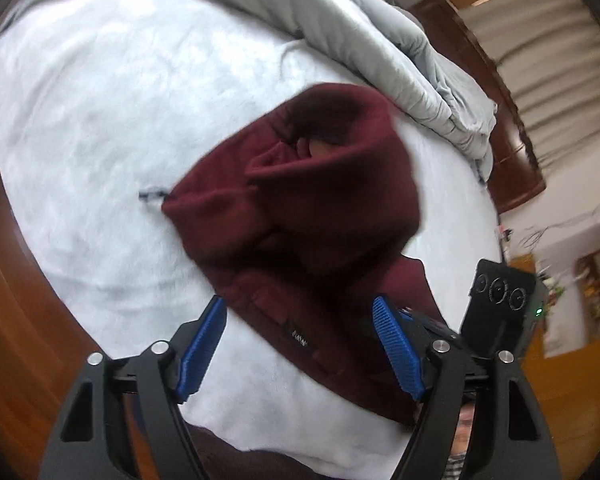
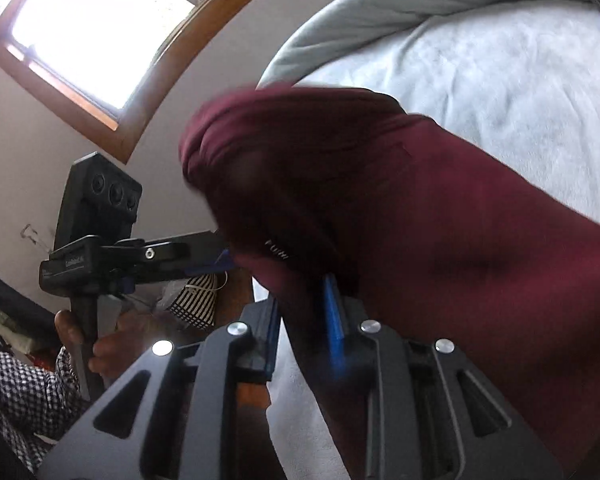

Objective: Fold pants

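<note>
1. Bed blanket (image 1: pixel 100 120): pale blue-white fleece covering the bed; a wooden bed frame (image 1: pixel 16 280) shows at its left edge in the left wrist view.
2. Left hand-held gripper (image 1: pixel 300 354): blue fingers (image 1: pixel 202 354) spread wide apart, released, holding nothing. It hovers over the near edge of the pants.
3. Maroon pants (image 1: pixel 300 208): bunched and partly doubled over on the blanket, with the upper fold raised off the bed. A small black label (image 1: pixel 300 340) sits on the near fabric, between the left fingers.
4. Grey duvet (image 1: pixel 380 40): rolled back along the far side of the bed, beyond the pants.
5. Right hand-held gripper (image 2: pixel 304 316): fingers drawn close together with maroon fabric pinched between them, grasping the pants (image 2: pixel 440 240). The fabric rises from the fingers and drapes to the right over the blanket (image 2: pixel 520 80).
6. Window (image 2: pixel 80 32): wooden-framed, at upper left in the right wrist view.
</note>
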